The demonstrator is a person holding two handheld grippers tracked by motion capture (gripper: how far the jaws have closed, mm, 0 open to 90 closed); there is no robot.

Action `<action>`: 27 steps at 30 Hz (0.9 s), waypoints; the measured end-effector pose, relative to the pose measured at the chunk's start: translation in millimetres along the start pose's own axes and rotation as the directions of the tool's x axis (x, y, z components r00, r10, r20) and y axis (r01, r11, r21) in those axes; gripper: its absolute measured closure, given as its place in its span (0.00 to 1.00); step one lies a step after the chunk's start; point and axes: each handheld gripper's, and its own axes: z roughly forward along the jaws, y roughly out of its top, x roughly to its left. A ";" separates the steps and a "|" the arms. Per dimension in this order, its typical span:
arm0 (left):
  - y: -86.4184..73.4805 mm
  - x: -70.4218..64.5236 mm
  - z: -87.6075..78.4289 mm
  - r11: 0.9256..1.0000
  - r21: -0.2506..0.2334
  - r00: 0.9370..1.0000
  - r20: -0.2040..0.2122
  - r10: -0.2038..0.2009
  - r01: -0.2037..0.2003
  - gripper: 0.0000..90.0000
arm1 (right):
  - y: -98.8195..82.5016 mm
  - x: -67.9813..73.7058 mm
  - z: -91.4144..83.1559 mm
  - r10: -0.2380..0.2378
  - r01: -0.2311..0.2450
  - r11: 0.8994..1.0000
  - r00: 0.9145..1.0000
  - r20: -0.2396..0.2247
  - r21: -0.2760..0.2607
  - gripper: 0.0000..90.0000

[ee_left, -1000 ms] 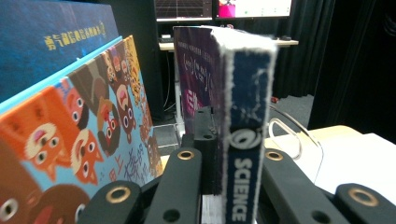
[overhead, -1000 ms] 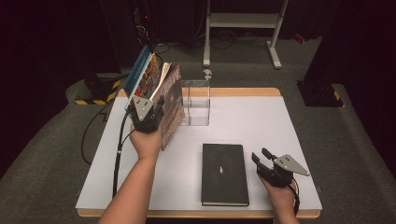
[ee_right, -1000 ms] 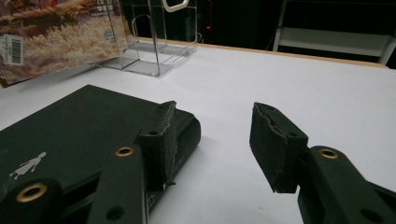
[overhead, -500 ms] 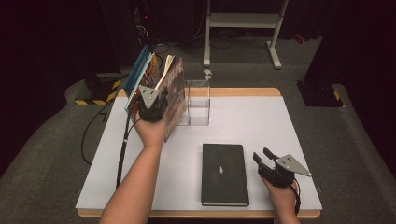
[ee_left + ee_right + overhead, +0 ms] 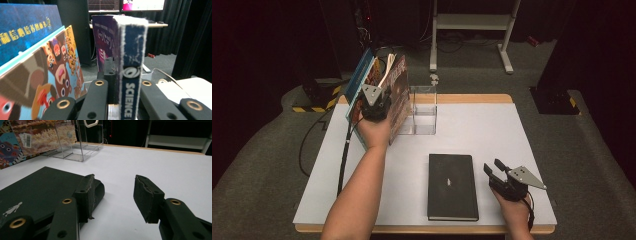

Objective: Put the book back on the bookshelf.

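Left tongs clamp a thick blue-spined book upright among leaning picture books at the surface's far left corner, beside a clear box. Right tongs stand half-wide, empty, beside the black notebook near the front edge.

Studio lab, black curtains, monitors

"SCIENCE" is showing in white letters down the spine of the blue book in the left tool view. Gold Chinese characters are running across the blue cover beside it, too blurred to read.
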 end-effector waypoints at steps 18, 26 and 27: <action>-13.2 3.0 17.8 1.000 -0.001 1.000 -0.021 0.005 -0.006 0.93 | -1.1 -0.8 -0.5 -0.004 0.004 1.000 1.000 0.011 -0.005 0.57; -13.7 4.1 19.1 1.000 -0.005 1.000 -0.025 0.000 0.000 0.93 | -1.6 -0.7 -0.4 -0.008 0.008 1.000 1.000 0.014 -0.004 0.57; -14.0 4.0 18.9 1.000 -0.007 1.000 -0.025 -0.001 0.001 0.93 | -1.7 -0.8 -0.5 -0.008 0.008 1.000 1.000 0.014 -0.005 0.57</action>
